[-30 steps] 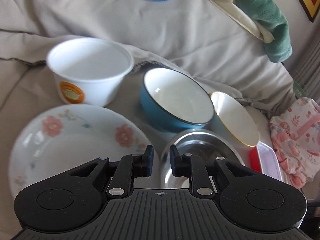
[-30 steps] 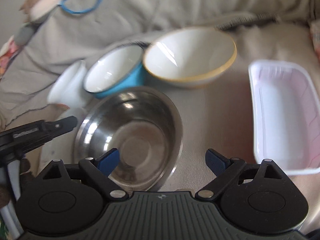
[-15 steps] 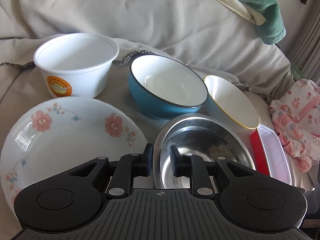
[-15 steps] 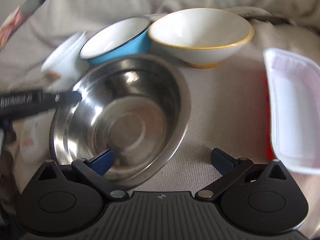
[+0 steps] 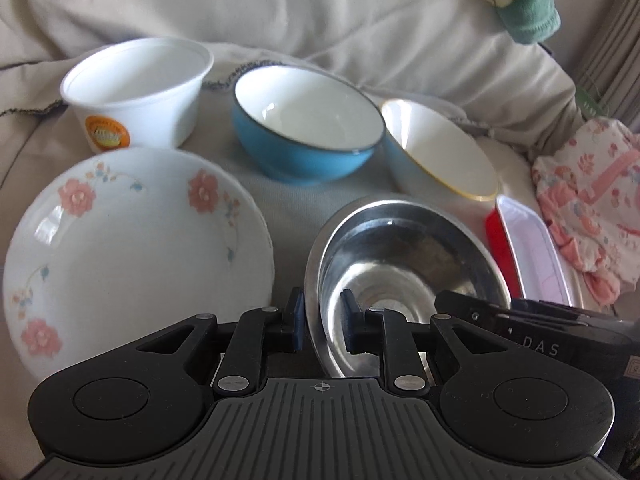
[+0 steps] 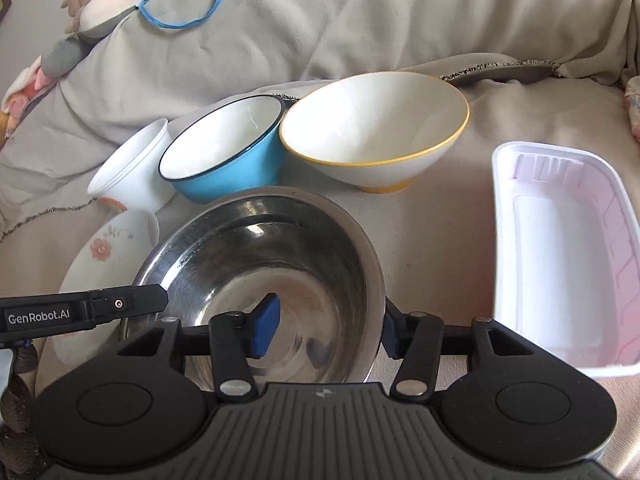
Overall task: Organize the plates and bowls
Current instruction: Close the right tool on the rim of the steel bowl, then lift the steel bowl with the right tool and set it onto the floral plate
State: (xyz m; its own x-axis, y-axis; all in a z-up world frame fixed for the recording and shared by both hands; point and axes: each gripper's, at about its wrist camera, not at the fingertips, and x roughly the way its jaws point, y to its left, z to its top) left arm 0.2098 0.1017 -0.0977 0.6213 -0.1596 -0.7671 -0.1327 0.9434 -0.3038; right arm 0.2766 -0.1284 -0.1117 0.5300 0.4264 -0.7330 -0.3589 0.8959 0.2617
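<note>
A steel bowl (image 5: 400,248) (image 6: 280,248) sits nearest on the beige cloth. My left gripper (image 5: 322,320) has its narrow jaws astride the bowl's left rim, one pad outside and one inside, with a gap still showing. My right gripper (image 6: 328,330) is closing, with the bowl's right wall between its fingers; the left pad stands well inside the bowl, clear of the wall. Left of the bowl lies a floral plate (image 5: 120,248) (image 6: 104,256). Behind stand a white tub (image 5: 140,92), a blue bowl (image 5: 304,152) (image 6: 224,160) and a yellow-rimmed white bowl (image 5: 440,152) (image 6: 376,132).
A white plastic tray (image 6: 560,264) with a red outside (image 5: 492,232) lies right of the steel bowl. A pink floral cloth (image 5: 592,200) is heaped further right, a green towel (image 5: 520,4) hangs at the back, and a soft toy (image 6: 108,4) rests on the covered cushions.
My left gripper has slid right, so the steel bowl's rim now stands between its fingers. My right gripper's jaws have narrowed from wide open, its left finger now inside the bowl.
</note>
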